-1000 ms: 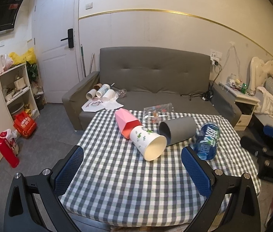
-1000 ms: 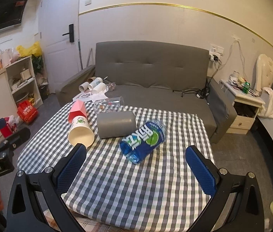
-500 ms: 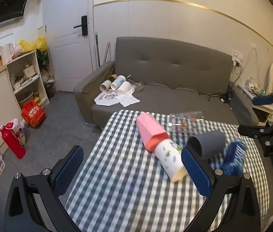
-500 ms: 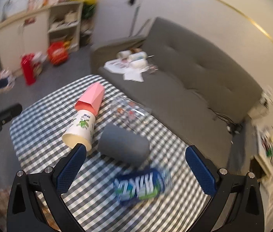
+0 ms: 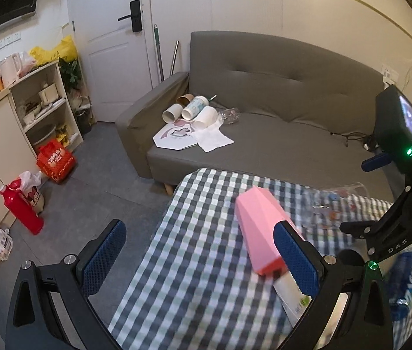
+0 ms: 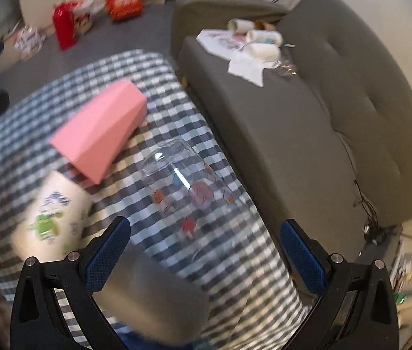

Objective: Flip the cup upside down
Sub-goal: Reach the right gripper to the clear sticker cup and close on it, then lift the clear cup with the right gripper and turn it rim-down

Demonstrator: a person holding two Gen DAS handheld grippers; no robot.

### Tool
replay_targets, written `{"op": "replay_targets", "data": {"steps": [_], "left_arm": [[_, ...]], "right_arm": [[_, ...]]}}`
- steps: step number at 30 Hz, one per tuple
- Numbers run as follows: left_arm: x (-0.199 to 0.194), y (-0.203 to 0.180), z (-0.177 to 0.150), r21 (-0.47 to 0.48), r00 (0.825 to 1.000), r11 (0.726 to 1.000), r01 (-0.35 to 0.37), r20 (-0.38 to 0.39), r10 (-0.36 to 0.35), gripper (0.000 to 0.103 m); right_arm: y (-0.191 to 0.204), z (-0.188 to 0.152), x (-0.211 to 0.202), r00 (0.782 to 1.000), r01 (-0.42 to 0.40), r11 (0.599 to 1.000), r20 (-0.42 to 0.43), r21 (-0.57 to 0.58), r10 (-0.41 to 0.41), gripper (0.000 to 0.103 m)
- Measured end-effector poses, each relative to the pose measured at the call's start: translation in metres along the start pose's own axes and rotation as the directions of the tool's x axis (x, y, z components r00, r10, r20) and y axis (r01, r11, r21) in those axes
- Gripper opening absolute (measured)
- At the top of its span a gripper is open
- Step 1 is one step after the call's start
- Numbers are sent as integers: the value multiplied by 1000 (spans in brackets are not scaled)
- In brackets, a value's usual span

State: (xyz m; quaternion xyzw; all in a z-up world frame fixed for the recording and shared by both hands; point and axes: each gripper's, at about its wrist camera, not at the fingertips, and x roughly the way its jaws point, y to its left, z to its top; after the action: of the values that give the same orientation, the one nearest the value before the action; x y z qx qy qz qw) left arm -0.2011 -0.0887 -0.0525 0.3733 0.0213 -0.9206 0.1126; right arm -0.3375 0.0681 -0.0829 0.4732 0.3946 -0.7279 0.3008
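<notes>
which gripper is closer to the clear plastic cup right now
Right. The right gripper hangs just above the clear cup; the left gripper is by the pink cup, farther off.

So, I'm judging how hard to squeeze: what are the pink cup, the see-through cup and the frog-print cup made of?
Faceted pink cup: looks like matte plastic, with flat uniform panels, though card is possible. See-through printed cup: thin glossy plastic or glass, since the checks show through. White frog-print cup: probably matte paper.

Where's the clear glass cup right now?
In the right wrist view the clear glass cup lies on its side on the checked table, just ahead of the open right claw, right of the pink cup.
</notes>
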Motion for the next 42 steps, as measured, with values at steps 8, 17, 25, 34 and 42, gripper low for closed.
{"op": "replay_targets", "data": {"steps": [8, 17, 25, 34, 42], "left_arm": [[25, -1, -7, 4, 1000, 1000, 11, -26, -11, 103], [26, 7, -14, -11, 999, 1000, -6, -35, 6, 103], [-9, 8, -4, -28, 1000, 1000, 9, 7, -9, 103], [-80, 11, 8, -43, 995, 998, 41, 97, -36, 103], [-130, 12, -10, -16, 993, 999, 43, 106, -41, 103]], "right_arm": [[-1, 18, 52, 996, -38, 997, -79, -72, 33, 102], [1, 18, 61, 991, -86, 994, -106, -61, 80, 85], [-7, 11, 9, 998, -45, 998, -48, 51, 48, 68], [0, -18, -97, 999, -16, 985, 53, 174, 7, 66], [52, -69, -180, 987, 17, 939, 146, 343, -71, 66]]}}
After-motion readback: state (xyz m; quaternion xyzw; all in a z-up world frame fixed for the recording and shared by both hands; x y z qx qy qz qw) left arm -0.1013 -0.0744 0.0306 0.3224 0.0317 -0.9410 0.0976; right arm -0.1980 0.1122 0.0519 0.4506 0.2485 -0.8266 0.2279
